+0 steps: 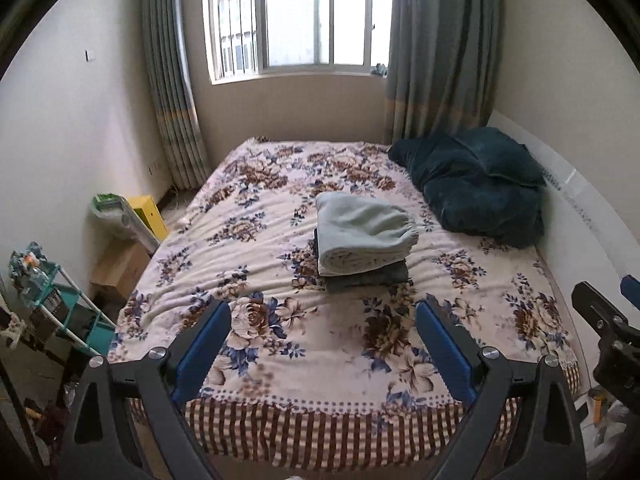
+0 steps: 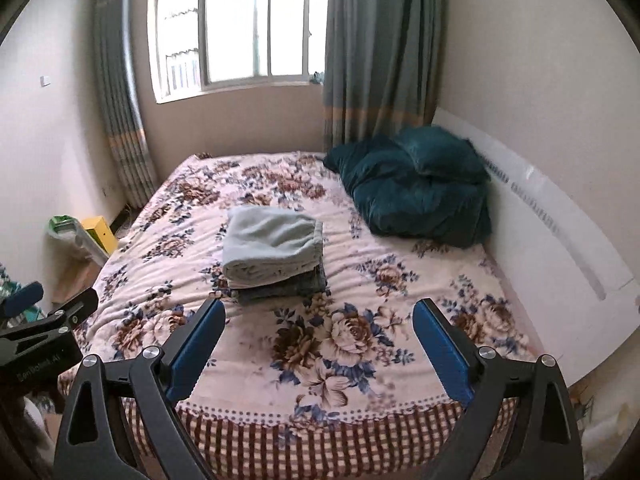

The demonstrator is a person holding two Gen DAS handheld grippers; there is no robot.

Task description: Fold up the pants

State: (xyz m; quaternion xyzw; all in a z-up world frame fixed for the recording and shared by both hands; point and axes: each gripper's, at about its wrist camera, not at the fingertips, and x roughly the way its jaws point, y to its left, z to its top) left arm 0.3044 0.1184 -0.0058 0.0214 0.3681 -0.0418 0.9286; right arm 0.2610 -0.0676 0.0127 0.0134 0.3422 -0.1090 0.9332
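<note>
Left wrist view has the left gripper (image 1: 322, 312) hanging over the near end of the bed (image 1: 280, 364), blue pads spread wide apart and nothing between them. The folded pale green pants (image 1: 362, 236) sit about mid-bed, stacked on top of a folded dark grey garment (image 1: 368, 278), both neat and well clear of either gripper. The right gripper (image 2: 318, 310) is the same deal in its own view: jaws wide open, holding nothing, hovering above the floral bedspread short of the stack. You can catch a bit of each gripper at the edge of the other's camera too. A dark teal quilt (image 1: 476, 188) is bunched up at the far right corner against the white headboard (image 2: 560, 240). Window (image 1: 300, 16) with grey-blue curtains behind the bed, and a yellow box (image 1: 150, 216) on the floor to the left.
</note>
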